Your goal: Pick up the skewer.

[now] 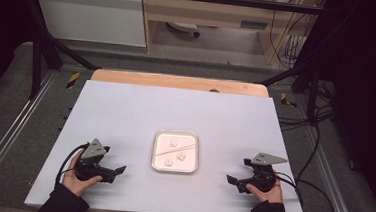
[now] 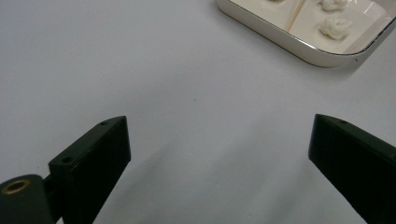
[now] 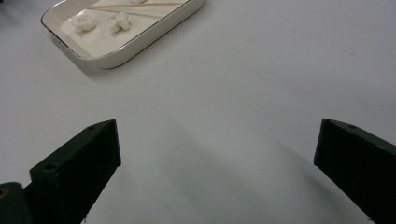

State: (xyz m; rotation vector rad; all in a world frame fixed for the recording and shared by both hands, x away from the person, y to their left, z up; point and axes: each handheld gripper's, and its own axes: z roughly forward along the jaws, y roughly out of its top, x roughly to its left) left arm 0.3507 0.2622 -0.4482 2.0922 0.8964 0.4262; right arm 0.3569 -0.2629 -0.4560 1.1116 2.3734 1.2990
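A small white square tray (image 1: pixel 193 153) sits in the middle of the white table. Inside lie three white lumps (image 1: pixel 181 156) and a thin wooden stick (image 1: pixel 175 149) laid at a slant. My left gripper (image 1: pixel 119 171) rests on the table left of the tray, held by a hand, jaws wide open and empty. The left gripper view has the tray's corner (image 2: pixel 322 56) at the top right, beyond the jaws. My right gripper (image 1: pixel 231 179) rests right of the tray, also open with nothing between its fingers. In the right gripper view the tray (image 3: pixel 135 46) lies at the top left.
The white board (image 1: pixel 126 106) covers a wooden table top (image 1: pixel 177 81). Black frame bars (image 1: pixel 45 46) rise at the back corners. Cables (image 1: pixel 318 145) trail along the right side. A wooden desk (image 1: pixel 207 12) stands behind.
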